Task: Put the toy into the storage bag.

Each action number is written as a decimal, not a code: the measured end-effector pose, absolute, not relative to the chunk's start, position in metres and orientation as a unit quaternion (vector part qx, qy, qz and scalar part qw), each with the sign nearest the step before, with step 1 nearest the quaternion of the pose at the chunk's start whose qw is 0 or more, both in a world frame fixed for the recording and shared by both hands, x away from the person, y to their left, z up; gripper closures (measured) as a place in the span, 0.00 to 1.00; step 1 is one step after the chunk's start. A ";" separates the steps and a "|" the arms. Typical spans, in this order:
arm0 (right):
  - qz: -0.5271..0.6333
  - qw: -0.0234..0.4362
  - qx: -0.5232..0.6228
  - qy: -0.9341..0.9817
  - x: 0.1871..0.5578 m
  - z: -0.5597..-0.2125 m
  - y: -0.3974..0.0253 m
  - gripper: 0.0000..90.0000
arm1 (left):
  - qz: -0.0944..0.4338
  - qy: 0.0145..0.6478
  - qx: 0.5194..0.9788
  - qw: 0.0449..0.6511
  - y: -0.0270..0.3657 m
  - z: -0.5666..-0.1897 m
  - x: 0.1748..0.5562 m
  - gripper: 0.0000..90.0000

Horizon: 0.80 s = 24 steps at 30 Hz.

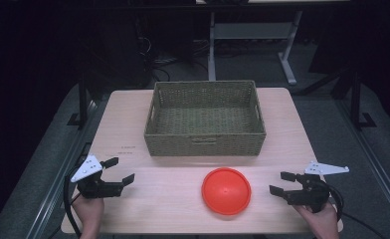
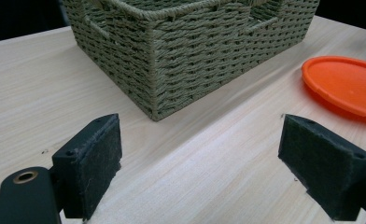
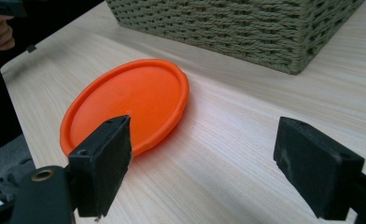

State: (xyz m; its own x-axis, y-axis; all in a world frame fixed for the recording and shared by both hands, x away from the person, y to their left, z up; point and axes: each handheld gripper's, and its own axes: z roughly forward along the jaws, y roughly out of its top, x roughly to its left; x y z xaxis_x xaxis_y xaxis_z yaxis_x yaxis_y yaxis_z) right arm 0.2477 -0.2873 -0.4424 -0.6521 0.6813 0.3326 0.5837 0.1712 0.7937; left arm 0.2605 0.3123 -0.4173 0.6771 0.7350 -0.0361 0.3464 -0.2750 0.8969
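Your 2 grippers sit at the near edge of the surface point(image 1: 133, 129), both with jaws spread wide, holding nothing. Left gripper point(image 1: 118, 171) is near left, right gripper point(image 1: 283, 182) near right. The orange disc point(image 1: 226, 190) lies flat between them, closer to your right gripper, touching neither. Behind the disc, the woven basket point(image 1: 205, 142) stands mid-surface, near the disc but apart from it.

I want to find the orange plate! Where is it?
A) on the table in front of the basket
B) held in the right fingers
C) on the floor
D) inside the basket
A: the orange plate lies flat on the table, just in front of the basket, untouched.
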 end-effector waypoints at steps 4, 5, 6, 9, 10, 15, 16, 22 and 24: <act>0.480 0.041 0.407 0.776 0.253 -0.436 -0.281 0.20 | 0.197 0.350 0.774 0.490 0.312 -0.417 0.261 0.14; 0.479 0.038 0.406 0.777 0.254 -0.435 -0.279 0.20 | 0.197 0.349 0.774 0.490 0.312 -0.417 0.261 0.14; 0.477 0.036 0.402 0.780 0.256 -0.434 -0.278 0.20 | 0.197 0.349 0.774 0.490 0.312 -0.417 0.261 0.14; 0.471 0.027 0.396 0.788 0.261 -0.428 -0.272 0.20 | 0.198 0.350 0.772 0.492 0.313 -0.417 0.261 0.14; 0.468 0.023 0.396 0.790 0.262 -0.427 -0.271 0.19 | 0.200 0.349 0.773 0.491 0.313 -0.417 0.261 0.14; 0.459 0.020 0.385 0.801 0.269 -0.421 -0.263 0.19 | 0.199 0.353 0.771 0.491 0.313 -0.417 0.262 0.14; 0.459 0.020 0.385 0.801 0.269 -0.421 -0.263 0.19 | 0.199 0.353 0.771 0.491 0.313 -0.417 0.262 0.14; 0.446 0.012 0.373 0.814 0.277 -0.416 -0.250 0.19 | 0.198 0.350 0.774 0.489 0.311 -0.417 0.263 0.14; 0.442 0.007 0.370 0.817 0.279 -0.415 -0.245 0.19 | 0.196 0.347 0.775 0.490 0.310 -0.417 0.262 0.14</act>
